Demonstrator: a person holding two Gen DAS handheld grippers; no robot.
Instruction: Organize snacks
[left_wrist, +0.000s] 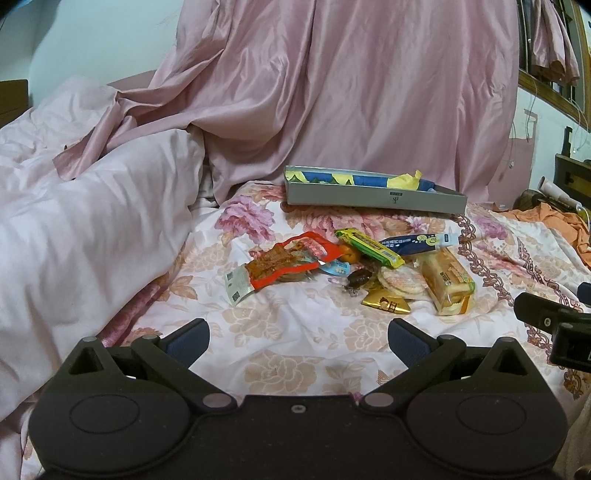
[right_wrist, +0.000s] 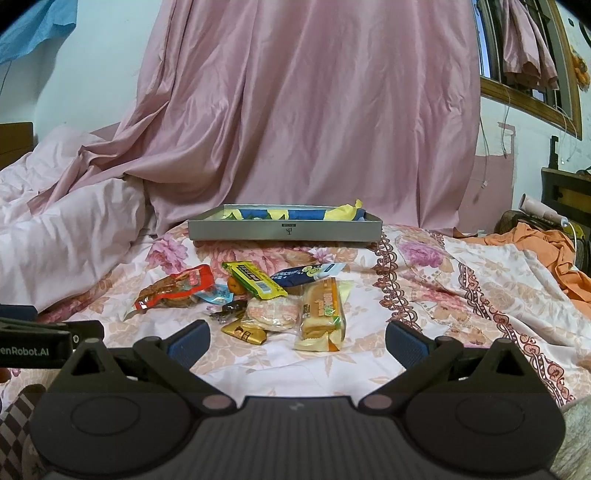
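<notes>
A pile of snacks lies on the floral bedsheet: a red packet (left_wrist: 284, 264) (right_wrist: 173, 290), a yellow-green bar (left_wrist: 369, 246) (right_wrist: 255, 282), a dark blue packet (left_wrist: 417, 243) (right_wrist: 306, 275), a wrapped bread (left_wrist: 448, 286) (right_wrist: 321, 314), round rice crackers (left_wrist: 400, 282) (right_wrist: 273, 314), a gold packet (left_wrist: 386, 304) (right_wrist: 243, 334) and a dark candy (left_wrist: 356, 280) (right_wrist: 229, 308). A grey shallow box (left_wrist: 373, 197) (right_wrist: 284, 230) stands behind them. My left gripper (left_wrist: 299, 345) is open and empty, short of the pile. My right gripper (right_wrist: 297, 347) is open and empty, just before the bread.
A pink quilt (left_wrist: 92, 221) is heaped at the left. A pink curtain (right_wrist: 314, 110) hangs behind the box. Orange cloth (right_wrist: 546, 251) and a dark cabinet (right_wrist: 569, 192) are at the right. The other gripper's body shows at each view's edge (left_wrist: 557, 328) (right_wrist: 33, 343).
</notes>
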